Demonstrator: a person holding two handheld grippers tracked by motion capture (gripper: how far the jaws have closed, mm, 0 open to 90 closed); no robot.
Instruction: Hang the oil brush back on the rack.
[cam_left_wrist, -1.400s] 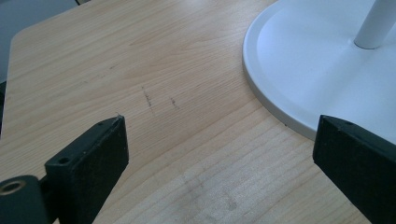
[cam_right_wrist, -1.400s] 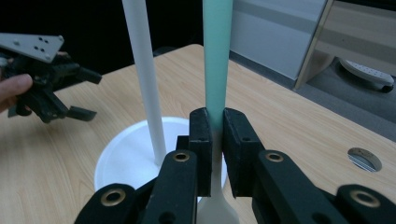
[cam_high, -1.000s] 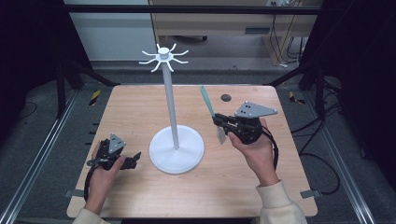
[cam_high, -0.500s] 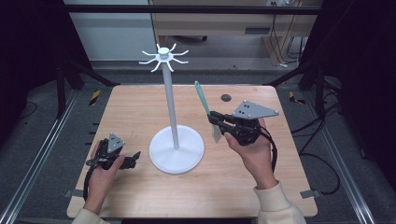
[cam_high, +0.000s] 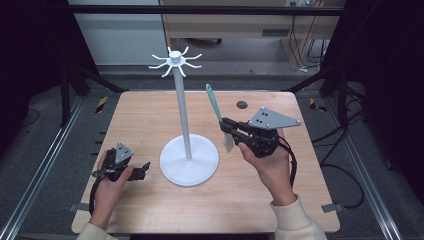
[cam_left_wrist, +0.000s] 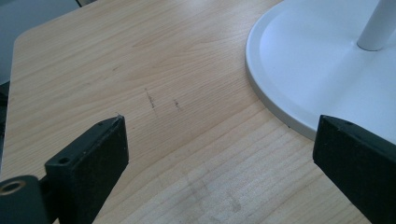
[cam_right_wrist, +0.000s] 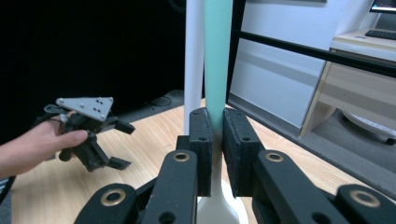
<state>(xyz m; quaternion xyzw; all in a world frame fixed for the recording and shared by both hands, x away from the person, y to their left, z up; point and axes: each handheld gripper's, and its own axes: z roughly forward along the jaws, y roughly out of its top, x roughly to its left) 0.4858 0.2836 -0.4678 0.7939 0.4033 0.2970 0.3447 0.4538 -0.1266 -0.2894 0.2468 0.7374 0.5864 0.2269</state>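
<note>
Change — your right gripper (cam_high: 231, 126) carried the teal-handled spatula (cam_high: 214, 102) up and closer to the white hook stand (cam_high: 182, 117), jaws clamped on its handle | left gripper (cam_high: 141, 168) stayed on the surface (cam_high: 135, 112), jaws wide | likely hanging next.

1. The wooden table (cam_high: 150, 120) is bright and evenly lit from above, and the room around it is very dark.
2. The white stand (cam_high: 188, 159) drops only a soft, faint shadow.
3. In the left gripper view the wood grain looks sharp, and the stand's base shines pale.
4. In the right gripper view the close black jaws look a bit blurry.
5. There, the left half is almost black.
</note>
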